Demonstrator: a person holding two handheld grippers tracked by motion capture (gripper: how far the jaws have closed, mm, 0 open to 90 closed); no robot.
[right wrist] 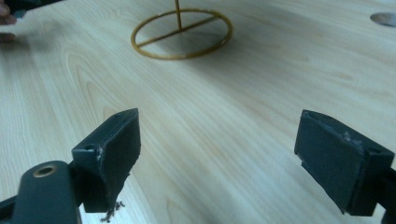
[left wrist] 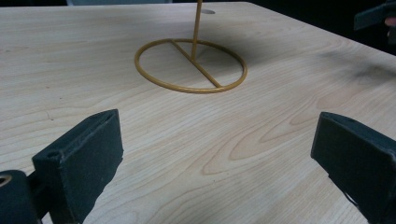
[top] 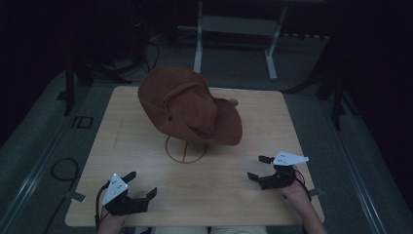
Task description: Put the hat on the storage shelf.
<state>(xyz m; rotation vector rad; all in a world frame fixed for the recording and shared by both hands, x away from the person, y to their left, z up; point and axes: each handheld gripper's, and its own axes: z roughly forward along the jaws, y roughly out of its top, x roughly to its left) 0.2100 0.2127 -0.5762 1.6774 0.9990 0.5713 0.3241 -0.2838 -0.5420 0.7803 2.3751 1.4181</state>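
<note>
While I look down from the high view, I see the brown cap (top: 187, 105) sitting on top of a thin yellow wire stand (top: 186, 149), in the middle of the wooden desk (top: 122, 146). The cap is tilted, with its brim hanging toward the right side and low over the ring base of the stand. The base is a round ring with one bar across it and it lies flat on the desk.

My left tongs (top: 140, 184) are near the front left corner of the desk, well apart from the stand. Their jaws are spread wide and nothing is between them. In the left gripper view I see only bare wood between the two black jaws, and the ring base (left wrist: 190, 65) lies further ahead with its upright rod going up out of the picture.

My right tongs (top: 258, 167) are near the front right part of the desk, also well apart from the stand. Their jaws are released too and hold nothing. In the right gripper view the ring base (right wrist: 181, 33) is far ahead, and a small round hole (right wrist: 385, 18) in the desk shows at the upper right edge.
</note>
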